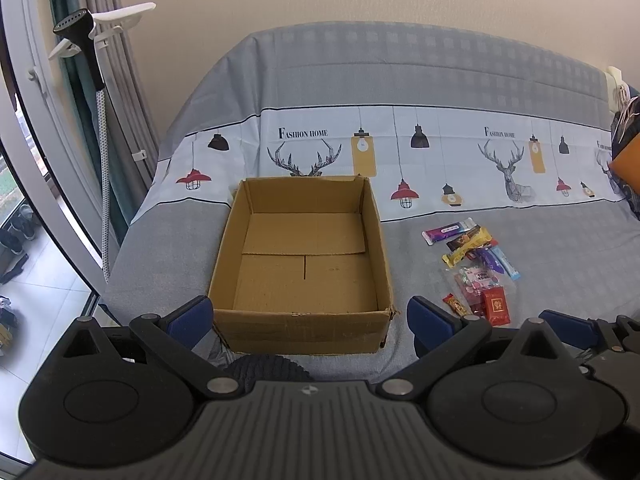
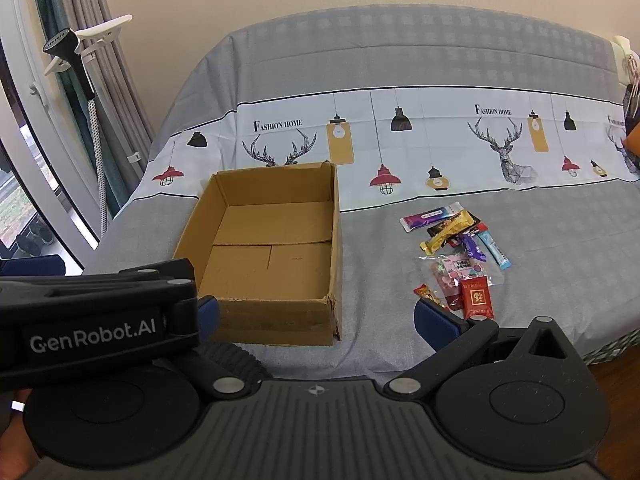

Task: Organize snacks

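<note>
An open, empty cardboard box [image 1: 304,264] sits on a grey bed cover [image 1: 560,264]; it also shows in the right wrist view [image 2: 272,256]. A small pile of wrapped snacks [image 1: 474,268] lies to its right, with a red packet [image 1: 496,306] nearest me; the right wrist view shows the pile [image 2: 460,256] and the red packet [image 2: 478,300]. My left gripper [image 1: 312,318] is open and empty, just in front of the box. My right gripper [image 2: 320,316] is open and empty, between box and snacks. The left gripper's body [image 2: 92,320] crosses the right view's left side.
A printed band with deer and lamps [image 1: 400,152] runs across the bed. A black garment steamer on a pole [image 1: 86,48] and curtains stand at the left by a window. An orange item [image 1: 626,168] lies at the right edge. A dark ribbed object [image 1: 268,366] sits just before the box.
</note>
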Demonstrator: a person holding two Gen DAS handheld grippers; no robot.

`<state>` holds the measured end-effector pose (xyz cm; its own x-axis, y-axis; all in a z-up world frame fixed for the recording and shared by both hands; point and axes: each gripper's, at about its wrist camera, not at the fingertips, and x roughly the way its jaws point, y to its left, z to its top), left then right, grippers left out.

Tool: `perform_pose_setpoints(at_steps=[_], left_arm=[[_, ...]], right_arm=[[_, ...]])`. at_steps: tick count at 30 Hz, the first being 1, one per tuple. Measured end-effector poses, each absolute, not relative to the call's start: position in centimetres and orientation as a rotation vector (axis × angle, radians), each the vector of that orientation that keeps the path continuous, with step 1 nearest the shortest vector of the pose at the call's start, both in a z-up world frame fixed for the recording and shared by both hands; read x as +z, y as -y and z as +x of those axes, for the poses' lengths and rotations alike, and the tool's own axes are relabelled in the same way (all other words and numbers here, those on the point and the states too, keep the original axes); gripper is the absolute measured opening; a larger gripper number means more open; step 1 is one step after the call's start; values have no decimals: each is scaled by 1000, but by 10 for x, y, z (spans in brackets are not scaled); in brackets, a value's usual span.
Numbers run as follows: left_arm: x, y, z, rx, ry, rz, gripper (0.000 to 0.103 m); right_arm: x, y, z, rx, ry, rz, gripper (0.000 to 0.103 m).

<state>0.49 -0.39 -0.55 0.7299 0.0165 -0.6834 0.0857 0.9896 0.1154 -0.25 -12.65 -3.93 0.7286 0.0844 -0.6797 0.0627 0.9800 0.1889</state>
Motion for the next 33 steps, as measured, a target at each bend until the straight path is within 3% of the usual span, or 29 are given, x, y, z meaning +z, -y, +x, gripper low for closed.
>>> perform_pose_setpoints(at_steps=[33], left_arm=[[-11,9,2,-40,-760,139,103]], right_arm=[[-42,127,-3,20,-765,207,103]])
